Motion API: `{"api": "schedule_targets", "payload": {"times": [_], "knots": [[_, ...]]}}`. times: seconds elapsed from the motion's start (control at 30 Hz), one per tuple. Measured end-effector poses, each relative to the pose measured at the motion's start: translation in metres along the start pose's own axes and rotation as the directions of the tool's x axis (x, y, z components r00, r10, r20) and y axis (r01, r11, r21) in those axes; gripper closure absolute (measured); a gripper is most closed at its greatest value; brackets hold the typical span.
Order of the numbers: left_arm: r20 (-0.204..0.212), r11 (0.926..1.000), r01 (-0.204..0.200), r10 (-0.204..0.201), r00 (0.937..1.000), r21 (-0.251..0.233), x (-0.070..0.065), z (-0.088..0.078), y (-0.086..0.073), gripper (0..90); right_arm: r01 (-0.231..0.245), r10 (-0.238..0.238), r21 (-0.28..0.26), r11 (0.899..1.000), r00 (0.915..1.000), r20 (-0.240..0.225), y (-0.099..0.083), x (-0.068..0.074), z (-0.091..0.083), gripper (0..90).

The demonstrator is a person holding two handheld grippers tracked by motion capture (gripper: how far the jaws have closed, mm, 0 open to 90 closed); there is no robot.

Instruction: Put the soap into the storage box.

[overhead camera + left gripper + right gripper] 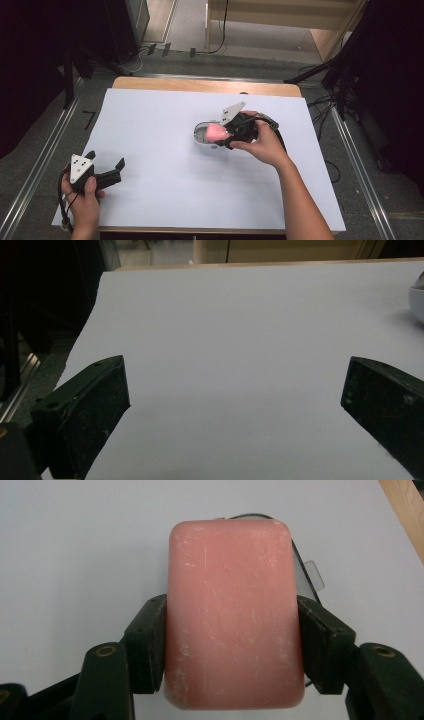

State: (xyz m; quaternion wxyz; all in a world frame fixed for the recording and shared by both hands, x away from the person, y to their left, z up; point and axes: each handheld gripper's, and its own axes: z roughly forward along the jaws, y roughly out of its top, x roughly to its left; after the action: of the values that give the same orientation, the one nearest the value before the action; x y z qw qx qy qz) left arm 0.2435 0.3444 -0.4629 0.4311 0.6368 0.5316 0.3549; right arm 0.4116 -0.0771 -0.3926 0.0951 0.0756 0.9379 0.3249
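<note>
A pink bar of soap (232, 615) is clamped between the two black jaws of my right gripper (231, 645), which is shut on its long sides. In the high view the right gripper (226, 134) holds the pink soap (217, 132) just over a white oval soap dish (201, 136) near the table's middle; whether the soap touches the dish I cannot tell. My left gripper (117, 169) rests near the front left corner with its jaws wide apart and nothing between them. In the left gripper view the left gripper (235, 405) looks across bare white paper, and the dish's edge (417, 302) shows at the far right.
A white paper sheet (165, 185) covers the wooden table (200, 85). Metal rails (30, 185) run along both sides of the table. Cables and stand legs (325, 75) lie on the floor beyond the back right corner.
</note>
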Motion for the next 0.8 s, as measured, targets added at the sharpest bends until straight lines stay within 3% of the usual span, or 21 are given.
{"api": "schedule_targets", "payload": {"times": [0.2,0.3,0.37,0.57,0.8], "knots": [[0.002,1.0000,0.000,0.000,1.0000,-0.001,0.000,0.000,0.000,0.0,0.049,-0.049,0.003,0.999,0.9988,-0.005,0.007,-0.006,0.002,38.5],[0.001,1.0000,0.000,0.000,1.0000,-0.001,0.000,0.000,0.000,0.0,0.072,-0.072,-0.002,0.997,0.9969,-0.030,0.011,-0.010,0.004,38.4],[0.000,1.0000,0.003,-0.003,1.0000,-0.002,0.000,0.000,0.000,0.0,0.075,-0.076,-0.010,0.997,0.9960,-0.048,0.011,-0.013,0.007,38.5],[0.003,1.0000,0.002,-0.002,1.0000,-0.002,0.000,0.000,0.000,0.0,0.072,-0.071,0.029,0.997,0.9965,-0.044,0.008,-0.018,0.016,38.5],[0.006,1.0000,0.002,-0.002,1.0000,0.000,0.000,0.000,0.000,0.0,0.074,-0.072,0.036,0.997,0.9962,-0.050,0.006,-0.021,0.022,38.5]]}}
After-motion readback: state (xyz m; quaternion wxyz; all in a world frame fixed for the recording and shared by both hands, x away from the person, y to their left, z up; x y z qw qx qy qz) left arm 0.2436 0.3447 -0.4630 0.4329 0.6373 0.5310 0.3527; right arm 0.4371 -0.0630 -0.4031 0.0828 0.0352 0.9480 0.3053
